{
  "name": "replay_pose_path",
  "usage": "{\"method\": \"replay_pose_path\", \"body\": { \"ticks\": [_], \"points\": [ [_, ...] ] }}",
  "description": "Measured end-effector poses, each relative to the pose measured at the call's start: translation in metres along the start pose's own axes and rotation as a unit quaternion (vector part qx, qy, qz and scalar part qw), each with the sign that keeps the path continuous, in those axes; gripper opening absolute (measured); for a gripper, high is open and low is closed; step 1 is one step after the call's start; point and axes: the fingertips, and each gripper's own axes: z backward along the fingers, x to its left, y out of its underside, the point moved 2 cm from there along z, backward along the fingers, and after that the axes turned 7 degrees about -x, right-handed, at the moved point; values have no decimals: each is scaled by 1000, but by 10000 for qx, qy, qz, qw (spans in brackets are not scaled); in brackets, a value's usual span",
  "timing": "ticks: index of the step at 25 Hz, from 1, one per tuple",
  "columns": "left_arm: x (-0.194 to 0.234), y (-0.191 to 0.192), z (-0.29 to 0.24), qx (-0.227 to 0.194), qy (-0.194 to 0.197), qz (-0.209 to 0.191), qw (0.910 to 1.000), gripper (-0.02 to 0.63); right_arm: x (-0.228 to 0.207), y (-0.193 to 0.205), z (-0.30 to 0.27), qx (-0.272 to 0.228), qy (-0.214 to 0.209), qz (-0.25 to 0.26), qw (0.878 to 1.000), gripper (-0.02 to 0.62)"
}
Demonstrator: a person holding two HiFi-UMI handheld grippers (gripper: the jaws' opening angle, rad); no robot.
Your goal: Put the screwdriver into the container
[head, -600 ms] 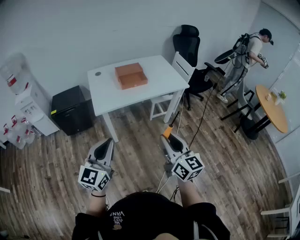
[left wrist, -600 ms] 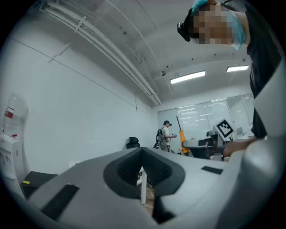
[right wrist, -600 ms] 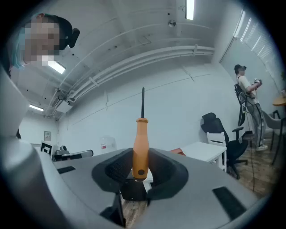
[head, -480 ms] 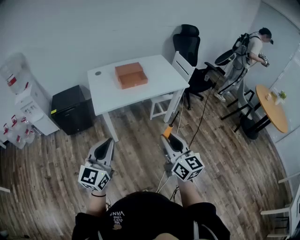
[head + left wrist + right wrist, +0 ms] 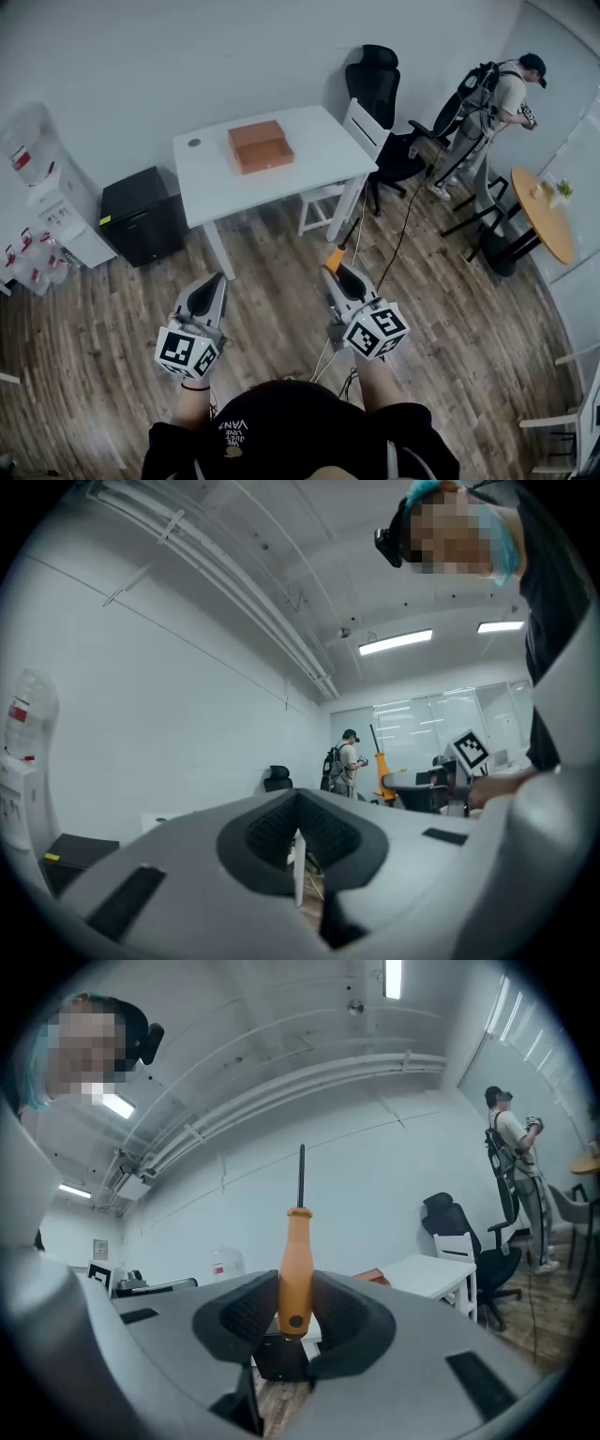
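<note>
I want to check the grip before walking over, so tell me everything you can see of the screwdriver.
The screwdriver has a smooth orange handle, plastic-looking, with a small dark hole near the butt, and a thin dark shaft. The right gripper is shut on the handle's lower part, a pad on each side. The tool sticks out past the jaw tips, shaft leading, touching nothing else.

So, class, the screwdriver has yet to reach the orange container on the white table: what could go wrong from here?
1. The right hand-held gripper pinches only the lower end of the screwdriver handle, so the tool might pivot or slip on the way.
2. Cables trail across the floor near the person's feet, so a trip or snag seems possible.
3. The container on the table looks low-walled, so a long tool dropped carelessly could bounce out.
</note>
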Motion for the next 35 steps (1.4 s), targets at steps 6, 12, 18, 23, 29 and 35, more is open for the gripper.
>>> {"method": "replay_pose_path", "body": {
  "ticks": [6,12,18,23,29,35],
  "points": [
    [-6,5,-10,31,-15,5,10000,14,-9,-3,-2,-25,-87,54,9999,118],
    [-13,18,-17,84,-219,39,9997,14,-24,-1,-6,36,-267,8,9996,117],
    [-12,28,-23,166,-403,111,9990,14,-36,2,-12,123,-376,57,9992,117],
    [0,34,-33,189,-430,153,9988,14,-43,4,-27,174,-392,70,9991,117],
    [22,44,-57,187,-354,159,9991,14,-57,11,-54,200,-336,88,9992,117],
    [55,49,-82,196,-355,245,9989,14,-70,20,-93,289,-306,105,9991,117]
  ]
}}
